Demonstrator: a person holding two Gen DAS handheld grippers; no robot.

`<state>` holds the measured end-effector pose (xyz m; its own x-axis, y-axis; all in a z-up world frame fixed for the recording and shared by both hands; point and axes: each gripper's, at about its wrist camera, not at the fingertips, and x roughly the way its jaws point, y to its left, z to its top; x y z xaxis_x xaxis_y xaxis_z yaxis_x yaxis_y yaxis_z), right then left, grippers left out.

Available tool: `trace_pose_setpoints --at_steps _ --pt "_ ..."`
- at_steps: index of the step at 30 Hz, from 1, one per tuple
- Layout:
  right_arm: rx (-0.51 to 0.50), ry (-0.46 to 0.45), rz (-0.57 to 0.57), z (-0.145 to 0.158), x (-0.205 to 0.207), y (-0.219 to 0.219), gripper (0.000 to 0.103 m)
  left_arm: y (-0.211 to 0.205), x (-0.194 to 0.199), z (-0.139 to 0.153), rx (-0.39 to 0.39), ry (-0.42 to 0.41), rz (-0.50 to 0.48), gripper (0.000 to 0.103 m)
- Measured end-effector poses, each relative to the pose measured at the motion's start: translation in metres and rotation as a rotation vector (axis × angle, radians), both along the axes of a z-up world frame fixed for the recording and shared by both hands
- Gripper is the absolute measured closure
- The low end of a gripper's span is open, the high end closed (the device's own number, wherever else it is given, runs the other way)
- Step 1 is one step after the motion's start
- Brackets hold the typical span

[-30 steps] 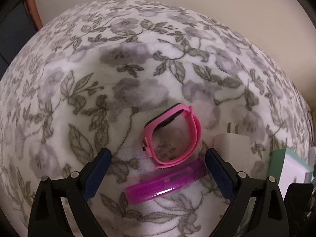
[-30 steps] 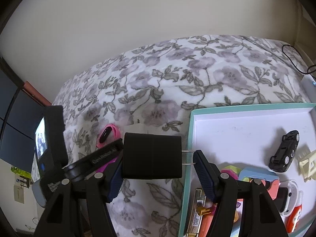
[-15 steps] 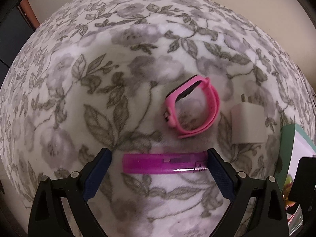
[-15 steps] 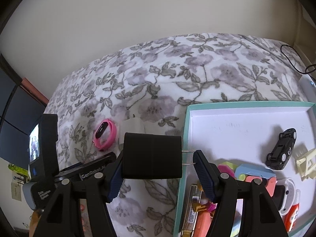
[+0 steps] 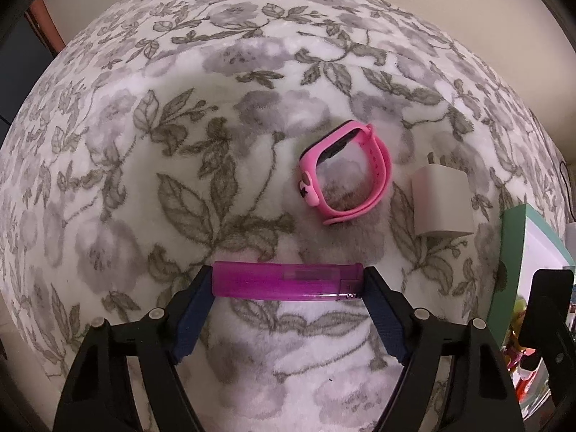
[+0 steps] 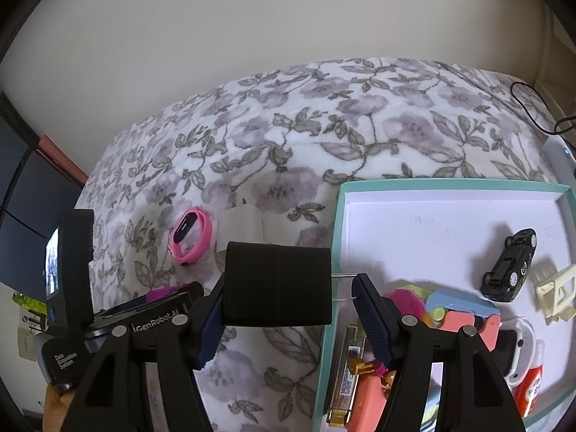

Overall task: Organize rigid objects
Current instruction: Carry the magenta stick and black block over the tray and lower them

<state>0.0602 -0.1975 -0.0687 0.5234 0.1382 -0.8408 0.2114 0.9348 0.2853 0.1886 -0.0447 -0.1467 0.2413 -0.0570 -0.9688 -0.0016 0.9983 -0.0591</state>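
My left gripper [image 5: 288, 288] is shut on a translucent purple lighter [image 5: 284, 282], held crosswise by its two ends just above the floral blanket. A pink smartwatch [image 5: 345, 176] and a white charger plug [image 5: 441, 203] lie on the blanket beyond it. My right gripper [image 6: 288, 288] is shut on a black charger block [image 6: 277, 282], its metal prongs pointing right, beside the teal tray's [image 6: 333, 252] left wall. The watch [image 6: 189, 234] and the white plug [image 6: 239, 225] also show in the right wrist view, with the left gripper's body [image 6: 118, 324] at lower left.
The tray holds a black toy car [image 6: 509, 264], a cream clip [image 6: 556, 293], pink and blue blocks [image 6: 464, 315], a harmonica [image 6: 347, 370] and other small items. A black cable [image 6: 532, 108] lies at the blanket's far right. A wall stands behind the bed.
My left gripper has moved forward onto the purple lighter and closed on its ends. The right gripper has held the black charger throughout and shifted slightly.
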Motion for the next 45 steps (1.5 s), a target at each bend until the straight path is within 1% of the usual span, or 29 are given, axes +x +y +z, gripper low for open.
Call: trace_pose_setpoints --at_steps 2,8,12,16,19,21,25,27,31,35,39,45 --pt "-0.005 0.0 0.002 0.001 -0.002 0.0 0.034 0.015 -0.021 0.013 -0.02 0.003 0.003 0.021" --pt "-0.003 -0.013 -0.007 0.009 -0.012 -0.005 0.034 0.02 -0.046 0.024 -0.095 0.008 0.017 0.021" --pt "0.003 -0.036 -0.019 0.019 -0.023 -0.012 0.034 0.017 -0.062 0.039 -0.111 -0.021 0.001 0.021" --pt "-0.024 -0.042 -0.045 0.027 -0.033 -0.021 0.034 0.013 -0.078 0.059 -0.137 -0.058 -0.015 0.021" --pt "-0.037 -0.029 -0.082 0.029 -0.042 -0.034 0.034 0.008 -0.094 0.073 -0.16 -0.085 -0.036 0.021" --pt "-0.044 -0.009 -0.121 0.028 -0.048 -0.045 0.034 0.006 -0.096 0.081 -0.17 -0.096 -0.052 0.021" --pt "-0.022 0.024 -0.193 0.024 -0.062 -0.071 0.034 -0.012 -0.107 0.094 -0.182 -0.12 -0.103 0.021" --pt "-0.001 0.044 -0.242 0.021 -0.07 -0.087 0.034 -0.025 -0.115 0.099 -0.182 -0.13 -0.144 0.021" --pt "0.019 0.114 -0.352 0.011 -0.085 -0.115 0.034 -0.05 -0.126 0.104 -0.192 -0.134 -0.225 0.021" --pt "0.031 0.164 -0.425 0.001 -0.096 -0.135 0.034 -0.075 -0.139 0.104 -0.188 -0.122 -0.299 0.021" --pt "0.023 0.18 -0.468 0.0 -0.104 -0.151 0.034 -0.095 -0.15 0.099 -0.184 -0.103 -0.349 0.021" --pt "-0.006 0.198 -0.497 -0.002 -0.112 -0.168 0.034 -0.119 -0.162 0.09 -0.174 -0.069 -0.412 0.021"
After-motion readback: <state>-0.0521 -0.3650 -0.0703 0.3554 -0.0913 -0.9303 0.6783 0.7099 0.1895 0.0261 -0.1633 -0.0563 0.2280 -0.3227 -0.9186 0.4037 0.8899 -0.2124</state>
